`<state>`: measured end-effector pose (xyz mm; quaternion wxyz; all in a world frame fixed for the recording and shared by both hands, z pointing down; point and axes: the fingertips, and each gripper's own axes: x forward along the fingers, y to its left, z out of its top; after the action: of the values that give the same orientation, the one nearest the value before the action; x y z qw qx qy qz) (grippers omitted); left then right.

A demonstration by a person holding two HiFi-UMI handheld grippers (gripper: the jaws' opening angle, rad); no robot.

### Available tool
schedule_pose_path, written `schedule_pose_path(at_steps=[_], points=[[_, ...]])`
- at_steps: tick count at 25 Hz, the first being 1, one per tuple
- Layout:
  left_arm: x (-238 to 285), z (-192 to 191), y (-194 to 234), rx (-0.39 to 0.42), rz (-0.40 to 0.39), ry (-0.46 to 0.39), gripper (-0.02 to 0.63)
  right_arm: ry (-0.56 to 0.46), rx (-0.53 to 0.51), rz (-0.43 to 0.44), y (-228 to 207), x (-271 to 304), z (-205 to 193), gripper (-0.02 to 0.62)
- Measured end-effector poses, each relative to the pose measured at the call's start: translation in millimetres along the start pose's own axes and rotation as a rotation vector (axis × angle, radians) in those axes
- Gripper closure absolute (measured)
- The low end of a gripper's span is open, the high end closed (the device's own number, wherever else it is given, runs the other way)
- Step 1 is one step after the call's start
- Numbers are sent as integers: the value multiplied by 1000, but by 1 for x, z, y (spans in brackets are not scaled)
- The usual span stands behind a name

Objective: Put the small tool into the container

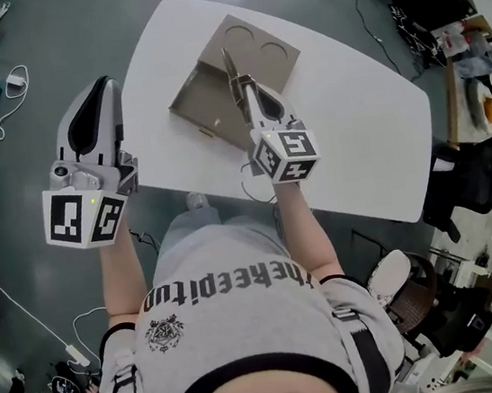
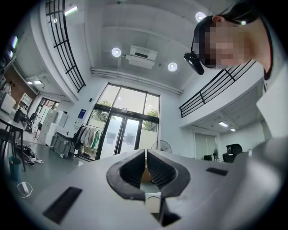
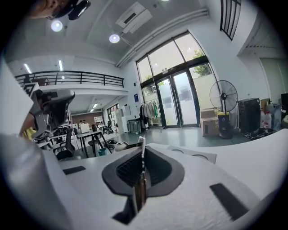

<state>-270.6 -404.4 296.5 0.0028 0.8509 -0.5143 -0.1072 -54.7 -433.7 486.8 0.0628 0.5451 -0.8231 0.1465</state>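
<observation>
White table [image 1: 355, 130] w/ tan container [image 1: 200, 93]; grey floor [image 1: 69, 34], glass doors [image 2: 127, 134].

The tool [image 3: 142, 150] is a thin, narrow, pale strip. It stands on edge, clamped between the closed jaws of the right gripper [image 1: 236, 82], and its tip pokes out past the jaw tips. In the head view it is held over the container [image 1: 203, 97], at about its middle. The container is a flat tan box lying open on the table [image 1: 355, 130]: a shallow tray nearer the person, and beyond it a folded-back lid with two round recesses.
</observation>
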Motion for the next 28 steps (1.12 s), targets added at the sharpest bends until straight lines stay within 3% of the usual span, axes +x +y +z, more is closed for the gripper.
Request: schedule_pose_path(at_steps=[12, 28], points=[[-13, -11, 36, -13, 49, 26, 592, 238, -98, -5, 3, 38, -81, 594], [-35, -13, 63, -13, 117, 33, 592, 442, -357, -61, -8, 68, -132, 592]])
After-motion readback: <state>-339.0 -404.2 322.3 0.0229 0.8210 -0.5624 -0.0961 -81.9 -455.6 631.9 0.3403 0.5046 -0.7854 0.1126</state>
